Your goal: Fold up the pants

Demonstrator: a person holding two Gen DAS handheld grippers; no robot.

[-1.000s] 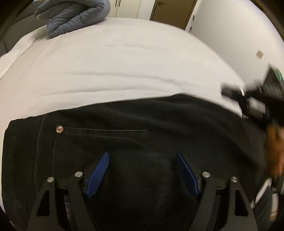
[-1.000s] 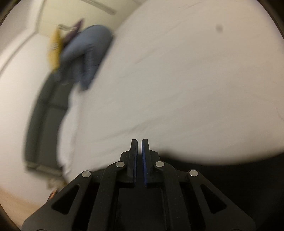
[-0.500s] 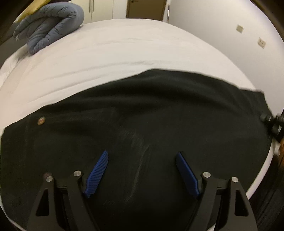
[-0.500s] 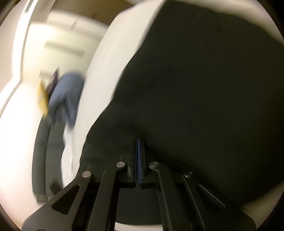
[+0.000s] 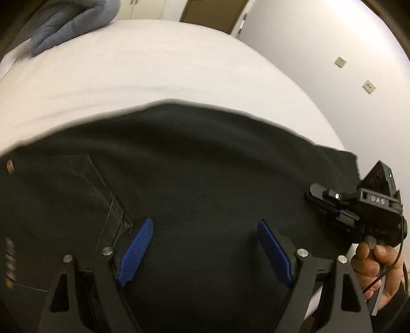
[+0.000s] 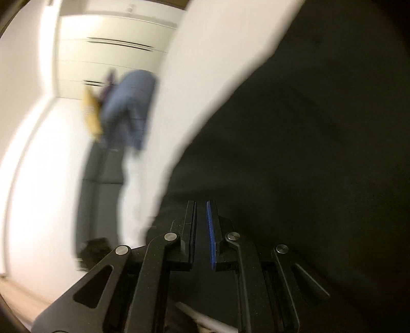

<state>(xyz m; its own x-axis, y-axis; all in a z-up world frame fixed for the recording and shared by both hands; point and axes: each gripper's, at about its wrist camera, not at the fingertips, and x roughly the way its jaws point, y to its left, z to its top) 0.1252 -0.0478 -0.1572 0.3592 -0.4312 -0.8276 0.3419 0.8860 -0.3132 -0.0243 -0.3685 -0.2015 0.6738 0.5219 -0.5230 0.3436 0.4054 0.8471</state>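
Black pants (image 5: 194, 164) lie spread across the white bed (image 5: 153, 66), with a back pocket and a copper rivet at the left. My left gripper (image 5: 205, 246) is open just above the fabric, holding nothing. My right gripper (image 5: 333, 202) shows at the right end of the pants, held in a hand. In the right wrist view the right gripper (image 6: 201, 228) has its blue pads a narrow gap apart over the black pants (image 6: 307, 153); the blurred view shows nothing between them.
A folded grey-blue quilted blanket (image 5: 69, 23) lies at the far left corner of the bed; it also shows blurred in the right wrist view (image 6: 130, 110). White walls (image 5: 333, 51) and a door stand beyond the bed. A dark sofa (image 6: 100, 174) stands by the wall.
The right gripper's pads have parted slightly from fully shut. The right gripper has moved in over the right end of the pants. The left gripper stays open above the fabric.
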